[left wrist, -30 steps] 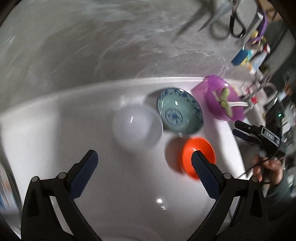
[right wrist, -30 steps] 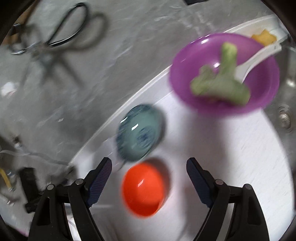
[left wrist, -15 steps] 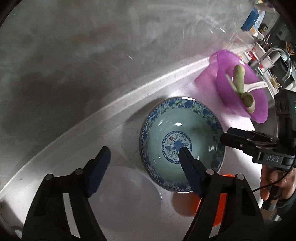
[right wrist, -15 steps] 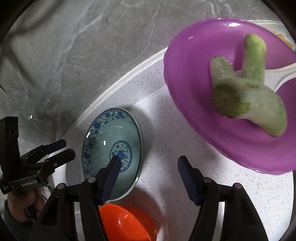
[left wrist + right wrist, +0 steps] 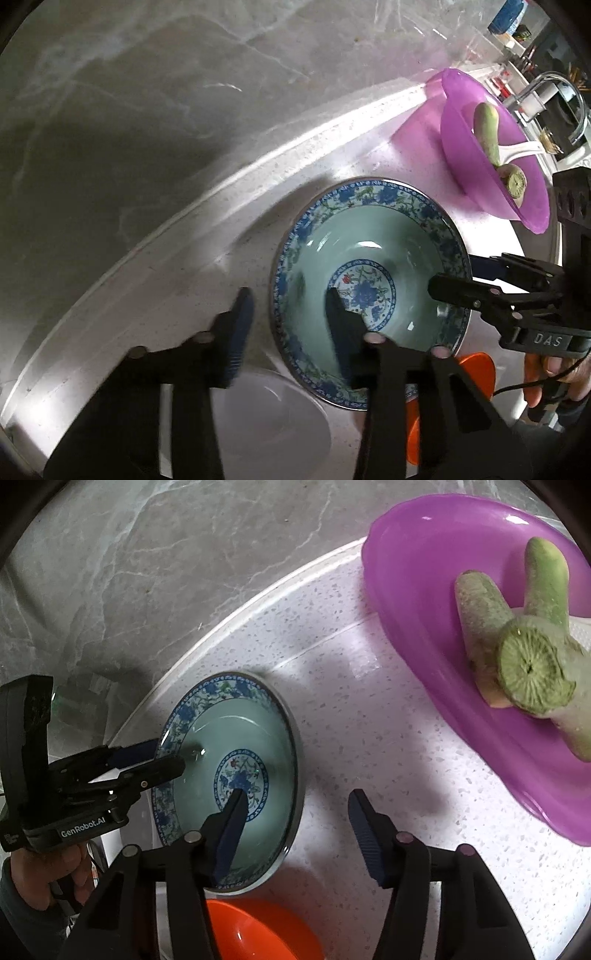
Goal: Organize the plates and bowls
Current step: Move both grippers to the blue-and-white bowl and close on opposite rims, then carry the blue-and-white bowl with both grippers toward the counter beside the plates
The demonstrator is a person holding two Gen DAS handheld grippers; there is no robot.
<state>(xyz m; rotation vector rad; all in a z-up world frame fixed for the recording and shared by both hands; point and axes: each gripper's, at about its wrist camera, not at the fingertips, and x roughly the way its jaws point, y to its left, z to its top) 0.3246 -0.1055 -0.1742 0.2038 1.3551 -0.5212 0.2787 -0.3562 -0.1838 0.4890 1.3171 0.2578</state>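
Note:
A blue-and-white patterned bowl (image 5: 369, 266) with a pale green inside sits on the white speckled counter (image 5: 184, 280); it also shows in the right wrist view (image 5: 236, 746). My left gripper (image 5: 288, 314) is open and straddles the bowl's left rim, one finger inside, one outside. My right gripper (image 5: 295, 823) is open and straddles the opposite rim, its left finger inside the bowl. A white bowl (image 5: 266, 428) and an orange bowl (image 5: 258, 930) sit close by. A purple bowl (image 5: 443, 590) holds green vegetable pieces (image 5: 524, 653).
A grey marble wall (image 5: 147, 92) rises behind the curved counter edge. A tap (image 5: 550, 92) and bottles stand at the far right. A white spoon (image 5: 521, 149) lies in the purple bowl.
Both grippers have moved in onto the patterned bowl from opposite sides. Their fingers have narrowed around its rim.

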